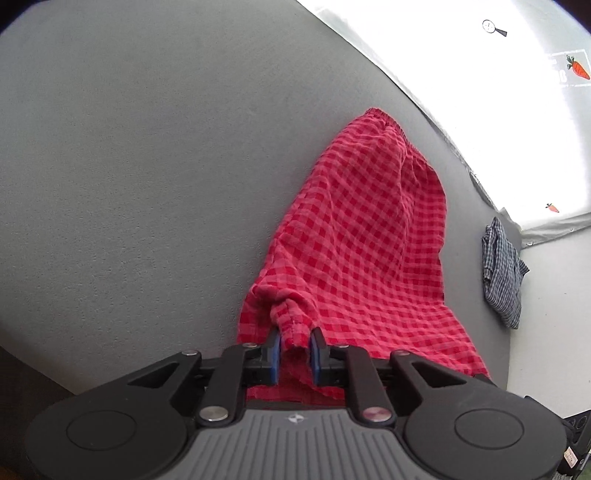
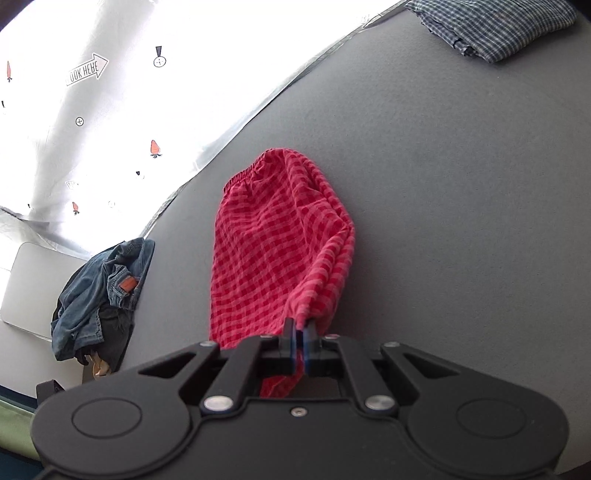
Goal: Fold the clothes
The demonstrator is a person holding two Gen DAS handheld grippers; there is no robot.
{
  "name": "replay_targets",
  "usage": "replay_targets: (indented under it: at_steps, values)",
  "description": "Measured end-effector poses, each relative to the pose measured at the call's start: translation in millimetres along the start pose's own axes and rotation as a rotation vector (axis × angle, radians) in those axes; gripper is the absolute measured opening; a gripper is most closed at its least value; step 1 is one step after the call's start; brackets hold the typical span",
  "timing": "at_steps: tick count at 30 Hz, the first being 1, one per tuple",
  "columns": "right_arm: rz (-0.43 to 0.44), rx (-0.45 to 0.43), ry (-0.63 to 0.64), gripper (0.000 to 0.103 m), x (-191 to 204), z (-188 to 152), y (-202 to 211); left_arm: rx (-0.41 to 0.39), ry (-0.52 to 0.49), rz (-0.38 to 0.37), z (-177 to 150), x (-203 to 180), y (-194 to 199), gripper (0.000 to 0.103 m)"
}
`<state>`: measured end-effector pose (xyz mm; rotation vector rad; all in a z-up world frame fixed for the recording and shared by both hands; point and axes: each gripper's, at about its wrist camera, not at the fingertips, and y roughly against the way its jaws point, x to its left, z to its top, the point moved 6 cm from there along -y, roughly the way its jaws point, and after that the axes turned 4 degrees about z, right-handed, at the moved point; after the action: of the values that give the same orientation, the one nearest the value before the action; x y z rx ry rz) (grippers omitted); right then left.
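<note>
A red checked pair of shorts (image 1: 362,229) lies stretched on the grey table (image 1: 129,147), its elastic waistband at the far end. My left gripper (image 1: 294,341) is shut on a bunched hem corner of the shorts at the near end. In the right wrist view the same red shorts (image 2: 273,243) run away from me, and my right gripper (image 2: 300,332) is shut on the other near corner, its blue pads pressed tight on the cloth. Part of the fabric hangs below each gripper.
A folded blue checked garment (image 1: 502,273) lies at the table's right side; it also shows in the right wrist view (image 2: 491,26). A heap of denim jeans (image 2: 103,291) sits at the left table edge. A white printed curtain (image 2: 92,110) hangs behind the table.
</note>
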<state>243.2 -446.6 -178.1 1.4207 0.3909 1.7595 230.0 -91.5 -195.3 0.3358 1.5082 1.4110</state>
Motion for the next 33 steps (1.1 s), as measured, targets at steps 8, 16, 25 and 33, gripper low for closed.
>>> replay_targets:
  at_steps: [8, 16, 25, 33]
  values:
    - [0.003, 0.005, -0.058, 0.004, -10.7, 4.4, 0.2, 0.016, 0.037, 0.021, -3.1, 21.5, -8.9, 0.06]
    - [0.012, 0.003, -0.087, 0.004, -18.7, -0.3, 2.2, 0.059, 0.008, 0.001, -6.1, 19.4, -42.6, 0.07]
    - [0.035, -0.021, -0.113, 0.004, -24.2, -1.1, 8.8, 0.066, -0.048, 0.061, -14.2, 15.2, -46.9, 0.026]
    - [0.055, -0.043, -0.139, 0.004, -29.6, -1.8, 15.0, 0.064, 0.096, -0.025, -11.4, 27.4, -35.8, 0.006]
